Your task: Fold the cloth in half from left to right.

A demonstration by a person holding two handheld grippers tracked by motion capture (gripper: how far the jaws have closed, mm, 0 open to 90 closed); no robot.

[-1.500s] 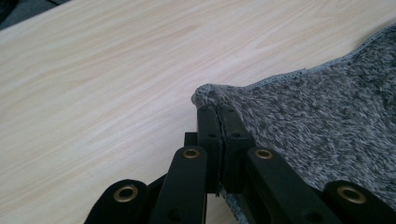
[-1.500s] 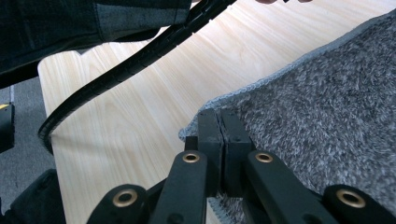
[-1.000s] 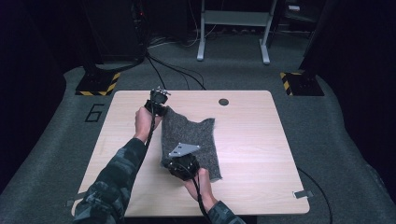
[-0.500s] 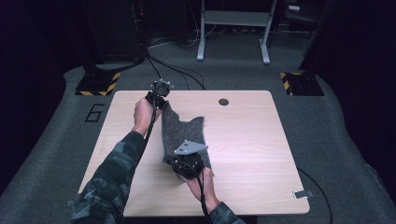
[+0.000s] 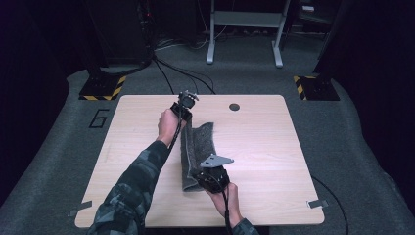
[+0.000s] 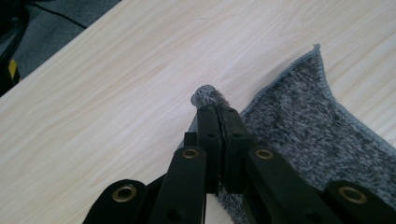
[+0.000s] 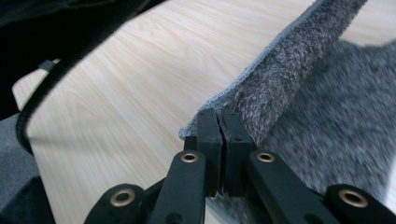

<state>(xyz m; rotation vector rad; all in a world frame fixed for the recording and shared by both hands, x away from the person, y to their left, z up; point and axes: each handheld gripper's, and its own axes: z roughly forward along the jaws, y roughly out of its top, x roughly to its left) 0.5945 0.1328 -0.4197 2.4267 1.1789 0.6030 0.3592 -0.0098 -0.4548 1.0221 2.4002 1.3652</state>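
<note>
A grey knitted cloth point(image 5: 198, 147) lies folded lengthwise on the light wooden table point(image 5: 274, 142), one long edge lifted and carried over toward the left. My left gripper point(image 5: 186, 108) is shut on the cloth's far corner; in the left gripper view a tuft of cloth point(image 6: 208, 96) pokes out past the closed jaws of that gripper point(image 6: 218, 112). My right gripper point(image 5: 203, 177) is shut on the near corner, and the right gripper view shows that gripper point(image 7: 217, 114) pinching the raised cloth edge point(image 7: 289, 56), which runs away toward the upper right.
A small round dark hole point(image 5: 234, 106) sits near the table's far edge. Grey carpet with cables surrounds the table, and a metal stand point(image 5: 244, 29) rises behind it. Bare tabletop stretches to the right and left of the cloth.
Both grippers have carried the cloth's edge leftward and slightly down. The cloth, spread flat a second ago, is now folded over into a narrow strip.
</note>
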